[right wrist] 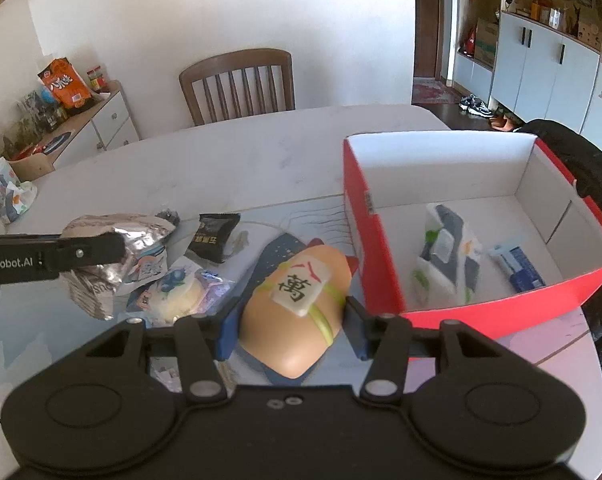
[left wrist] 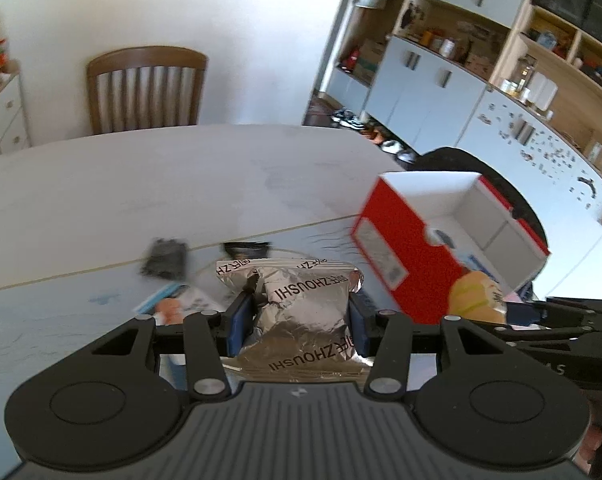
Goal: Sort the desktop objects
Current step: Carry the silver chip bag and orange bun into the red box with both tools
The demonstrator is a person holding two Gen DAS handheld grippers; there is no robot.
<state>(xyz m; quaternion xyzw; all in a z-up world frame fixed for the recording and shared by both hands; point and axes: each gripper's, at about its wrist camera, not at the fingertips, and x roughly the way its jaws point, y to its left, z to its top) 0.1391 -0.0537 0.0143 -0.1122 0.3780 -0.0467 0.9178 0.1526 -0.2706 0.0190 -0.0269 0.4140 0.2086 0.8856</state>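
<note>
My left gripper [left wrist: 299,312] is shut on a crinkled silver foil packet [left wrist: 301,312] and holds it above the table; it also shows in the right wrist view [right wrist: 101,256]. My right gripper [right wrist: 291,322] is shut on a tan squishy toy [right wrist: 297,312] with a mahjong tile strapped on by a green band, held left of the red box [right wrist: 375,256]. The box is open, white inside, and holds a tissue pack [right wrist: 445,256] and a blue-white tube [right wrist: 519,268]. The toy peeks into the left wrist view [left wrist: 477,296] beside the box [left wrist: 405,256].
Loose snacks lie on the table: a black packet [right wrist: 215,236], a round yellow-white packet [right wrist: 177,294], a small dark object [left wrist: 165,258]. A wooden chair [right wrist: 239,84] stands at the far side. A dark jacket [right wrist: 593,184] hangs behind the box. A sideboard [right wrist: 81,128] stands at left.
</note>
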